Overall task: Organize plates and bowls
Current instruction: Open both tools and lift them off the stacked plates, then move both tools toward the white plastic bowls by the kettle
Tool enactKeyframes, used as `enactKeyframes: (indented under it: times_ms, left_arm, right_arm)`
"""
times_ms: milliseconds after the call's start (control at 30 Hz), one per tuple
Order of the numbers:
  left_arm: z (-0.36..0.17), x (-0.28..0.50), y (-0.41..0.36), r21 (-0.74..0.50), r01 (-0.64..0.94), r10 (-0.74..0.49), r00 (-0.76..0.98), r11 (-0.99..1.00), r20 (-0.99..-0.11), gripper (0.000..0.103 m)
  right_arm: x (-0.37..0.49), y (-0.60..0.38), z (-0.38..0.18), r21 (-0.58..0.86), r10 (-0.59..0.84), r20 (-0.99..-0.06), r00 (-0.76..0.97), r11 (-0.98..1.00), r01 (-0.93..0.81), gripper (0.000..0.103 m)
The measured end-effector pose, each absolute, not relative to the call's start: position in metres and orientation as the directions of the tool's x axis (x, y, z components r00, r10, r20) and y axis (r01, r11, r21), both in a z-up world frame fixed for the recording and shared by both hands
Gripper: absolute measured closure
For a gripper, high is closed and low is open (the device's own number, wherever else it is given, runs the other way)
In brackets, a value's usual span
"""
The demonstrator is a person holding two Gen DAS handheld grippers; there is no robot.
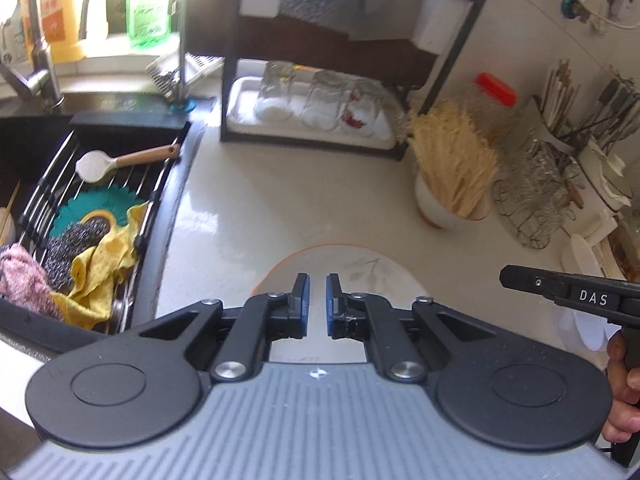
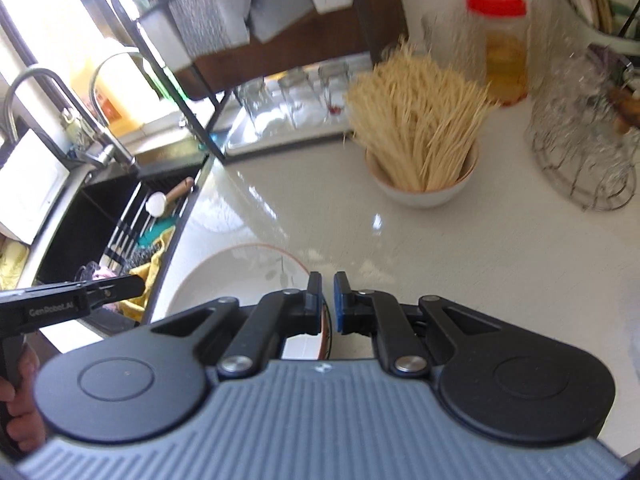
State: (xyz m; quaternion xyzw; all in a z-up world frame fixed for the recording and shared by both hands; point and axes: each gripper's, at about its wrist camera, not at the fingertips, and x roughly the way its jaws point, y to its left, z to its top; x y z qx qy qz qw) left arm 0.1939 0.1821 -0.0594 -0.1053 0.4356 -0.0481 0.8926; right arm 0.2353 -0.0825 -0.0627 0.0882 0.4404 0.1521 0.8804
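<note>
Left hand-held gripper [image 1: 317, 294]: blue pads a narrow gap apart, nothing between them, hovering over the near edge of the plate [image 1: 360, 268]. Right hand-held gripper [image 2: 327, 294]: pads likewise slightly apart; the plate's orange rim line runs down through the gap, so it may be straddling the rim, but the view is too blurred to say whether it touches.

The plate, white with an orange rim and a faint leaf print, lies flat on the tabletop [image 1: 288, 184] just beside the sink [image 1: 36, 136]. A bowl [image 2: 424, 188] stuffed with straw-like sticks stands farther back, well apart from the plate.

Likely step: picking up the plate. To do it well, slide one pad under the rim and one over it, close firmly, then lift level so the plate does not slip or swing toward the sink.

Readable text: "DAS" on the right tool in the left view; "GenRobot.AI" on the left tool in the right view. Bottle labels by the window are too blown out to read.
</note>
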Motion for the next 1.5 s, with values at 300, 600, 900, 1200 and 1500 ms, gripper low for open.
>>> enactKeyframes:
  times_ms: [300,600,900,1200,1500]
  left_arm:
    - [-0.027,0.185,0.133,-0.24,0.098,-0.244,0.655,0.966,-0.715,0.095]
    - [-0.021,0.189,0.068,-0.225,0.201,-0.302,0.626,0.953,-0.719,0.095]
    - [-0.015,0.198,-0.007,-0.154,0.326,-0.328,0.589,0.933,-0.739,0.095]
    - [-0.037,0.205,-0.082,-0.146,0.377,-0.339,0.52,0.915,-0.784,0.075]
    - [-0.06,0.208,-0.14,-0.14,0.441,-0.358,0.464,0.887,-0.81,0.053]
  right_arm:
    - [0.207,-0.118,-0.028,0.278,0.31,-0.69,0.654,0.948,-0.156,0.094]
    - [0.18,-0.175,-0.013,0.307,0.254,-0.657,0.71,0.95,-0.056,0.094]
    - [0.152,-0.247,-0.015,0.301,0.136,-0.654,0.744,0.949,0.091,0.092]
    - [0.13,-0.314,-0.032,0.325,0.103,-0.675,0.731,0.931,0.168,0.091]
    - [0.12,-0.361,-0.078,0.366,0.111,-0.758,0.642,0.888,0.279,0.067]
